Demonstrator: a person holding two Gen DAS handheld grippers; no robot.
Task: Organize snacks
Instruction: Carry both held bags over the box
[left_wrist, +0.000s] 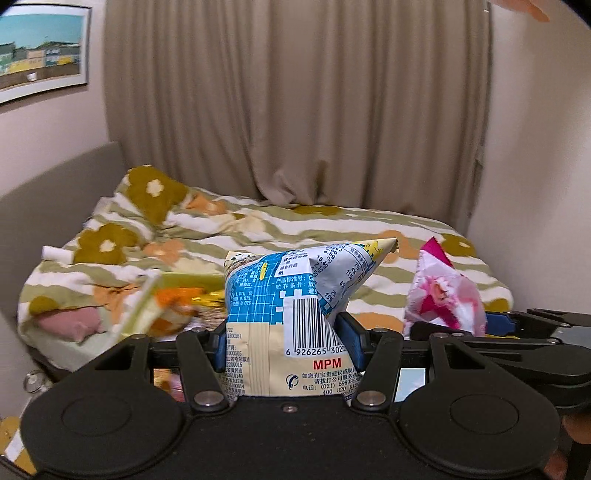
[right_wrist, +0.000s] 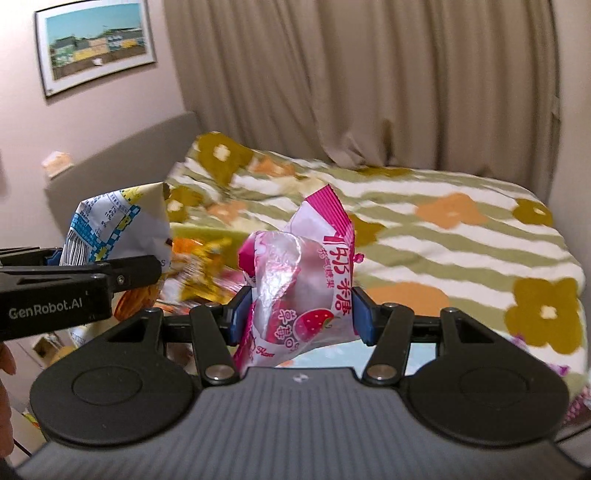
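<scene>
The left hand-held gripper (left_wrist: 290, 341) pinches a blue-and-cream snack bag (left_wrist: 295, 295); the right hand-held gripper (right_wrist: 300, 314) pinches a pink candy bag (right_wrist: 303, 280).

a home bedroom: bed (left_wrist: 258, 229), curtain (left_wrist: 295, 103), framed picture (left_wrist: 40, 51).

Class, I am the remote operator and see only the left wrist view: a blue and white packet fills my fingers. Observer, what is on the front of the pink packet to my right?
Observer: The pink packet shows a strawberry picture and pink Chinese lettering.
Operator: Who holds it?
Observer: The right gripper has it pinched between both blue pads.
Operator: Anything on my own gripper's side?
Observer: The left gripper carries white "GenRobot.AI" lettering on its side, seen from the right wrist.
</scene>
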